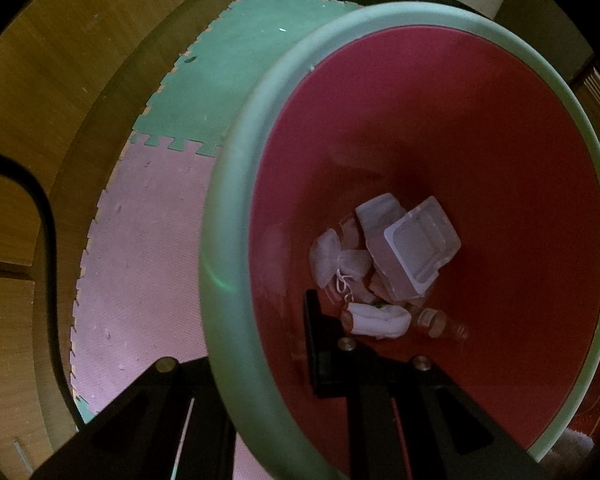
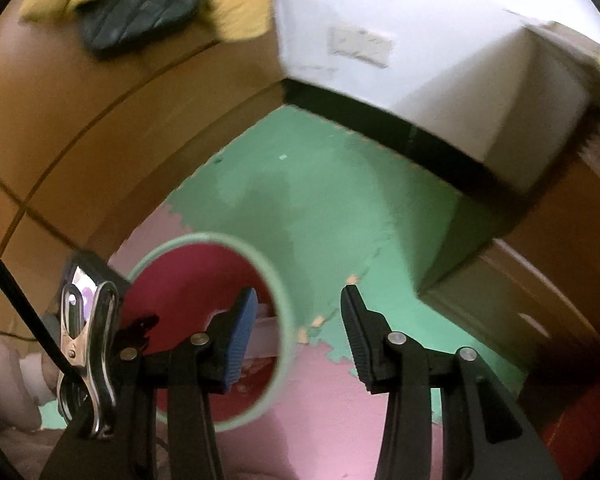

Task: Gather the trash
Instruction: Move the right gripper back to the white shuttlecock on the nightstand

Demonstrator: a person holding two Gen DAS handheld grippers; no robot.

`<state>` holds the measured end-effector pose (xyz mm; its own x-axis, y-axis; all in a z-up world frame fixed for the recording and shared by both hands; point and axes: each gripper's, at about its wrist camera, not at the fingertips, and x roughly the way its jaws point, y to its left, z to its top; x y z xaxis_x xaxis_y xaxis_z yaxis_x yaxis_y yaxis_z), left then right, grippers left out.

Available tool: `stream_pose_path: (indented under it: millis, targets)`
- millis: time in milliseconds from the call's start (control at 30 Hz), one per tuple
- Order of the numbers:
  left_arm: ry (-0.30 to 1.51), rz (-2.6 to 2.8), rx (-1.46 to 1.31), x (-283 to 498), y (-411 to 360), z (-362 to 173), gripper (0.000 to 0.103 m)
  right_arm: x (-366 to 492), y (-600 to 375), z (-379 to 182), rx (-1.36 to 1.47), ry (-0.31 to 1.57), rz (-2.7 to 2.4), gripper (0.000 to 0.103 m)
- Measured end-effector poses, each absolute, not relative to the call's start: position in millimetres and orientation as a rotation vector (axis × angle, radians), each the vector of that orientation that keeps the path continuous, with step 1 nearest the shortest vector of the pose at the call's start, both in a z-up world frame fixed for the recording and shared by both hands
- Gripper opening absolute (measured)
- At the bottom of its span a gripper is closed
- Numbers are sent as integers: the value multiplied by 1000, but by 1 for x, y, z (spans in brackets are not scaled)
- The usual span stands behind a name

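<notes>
A bin with a pale green rim (image 1: 235, 184) and a red inside stands on the floor mats. At its bottom lies trash: white plastic tubs (image 1: 416, 252), crumpled tissue (image 1: 380, 320) and small bottles (image 1: 440, 322). My left gripper (image 1: 267, 344) points straight down and is shut on the rim, one finger inside the bin and one outside. In the right wrist view the bin (image 2: 187, 292) sits low on the left. My right gripper (image 2: 300, 292) hangs open above the mat beside it, with nothing between its fingers; its blue-padded left finger (image 2: 241, 340) overlaps the bin's rim.
Green foam mat (image 2: 324, 208) and pink foam mat (image 2: 324, 412) cover the floor. Wooden furniture (image 2: 79, 120) runs along the left, with yellow cloth (image 2: 235, 4) on top. A white wall with black skirting (image 2: 420, 136) and a wooden cabinet (image 2: 540, 280) close the right. A metal clip (image 2: 85, 344) hangs lower left.
</notes>
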<state>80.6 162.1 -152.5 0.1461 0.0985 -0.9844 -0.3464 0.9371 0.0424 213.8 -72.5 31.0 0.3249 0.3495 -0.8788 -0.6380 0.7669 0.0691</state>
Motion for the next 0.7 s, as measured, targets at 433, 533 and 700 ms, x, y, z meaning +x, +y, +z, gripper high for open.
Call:
stream_pose_path:
  millis: [433, 533, 700]
  targets:
    - [1396, 319, -207, 79, 159, -154, 10, 270, -177, 138, -228, 917, 418, 45]
    - [1397, 319, -211, 79, 161, -154, 10, 278, -192, 161, -241, 879, 384, 45]
    - [1398, 319, -213, 79, 161, -154, 10, 302, -221, 189, -232, 848, 316, 45]
